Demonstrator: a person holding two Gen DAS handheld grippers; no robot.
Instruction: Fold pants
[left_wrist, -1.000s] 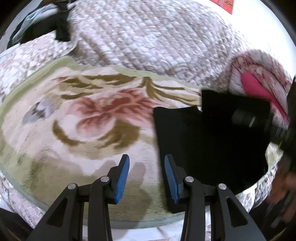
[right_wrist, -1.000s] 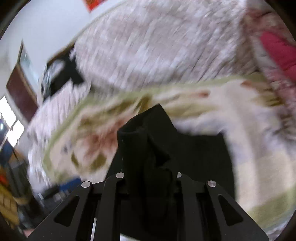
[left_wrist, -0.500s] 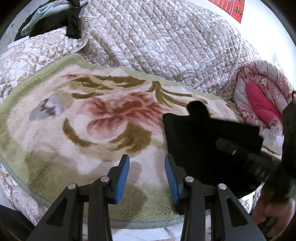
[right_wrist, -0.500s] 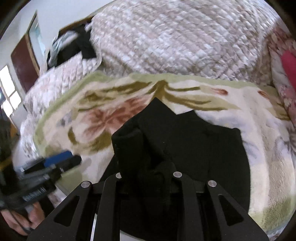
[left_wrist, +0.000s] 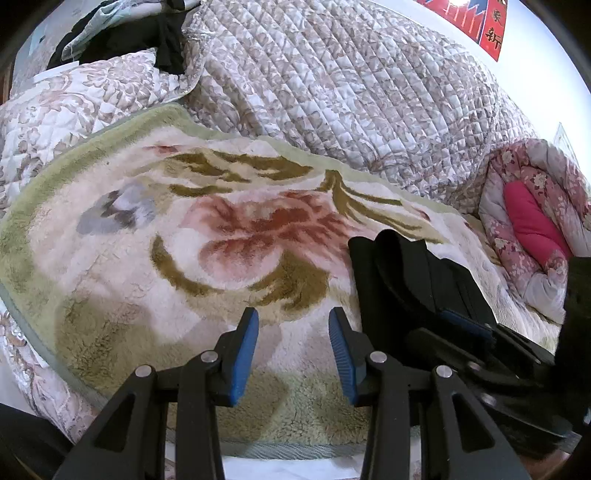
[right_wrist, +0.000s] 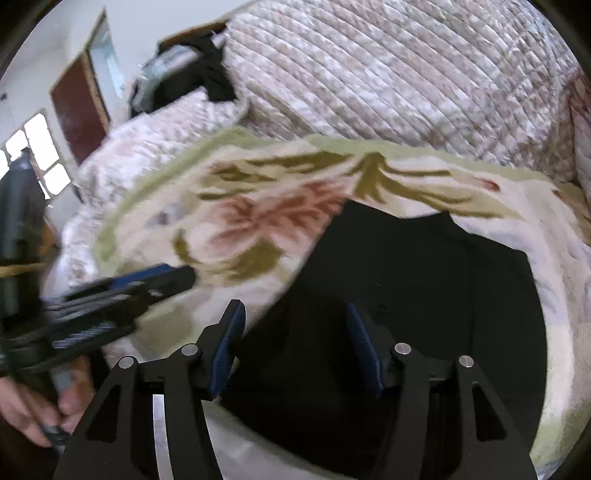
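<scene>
Left gripper (left_wrist: 291, 332) stands half-spread and empty over the floral blanket (left_wrist: 147, 258), just left of the folded black pants (left_wrist: 410, 273), with bare pile ahead, while the right gripper (right_wrist: 291, 325), jaws opening and gripping nothing, hovers above those pants (right_wrist: 406, 288) near their left edge.

A lived-in bedroom at home.

A bed filled the view: a floral plush blanket (left_wrist: 155, 266) lay over a quilted coverlet (left_wrist: 351, 92), with a rolled pink floral duvet (left_wrist: 532, 221) at three o'clock, heaped clothes (left_wrist: 122, 33) at eleven, and a red wall hanging (left_wrist: 476, 18) at one.
</scene>
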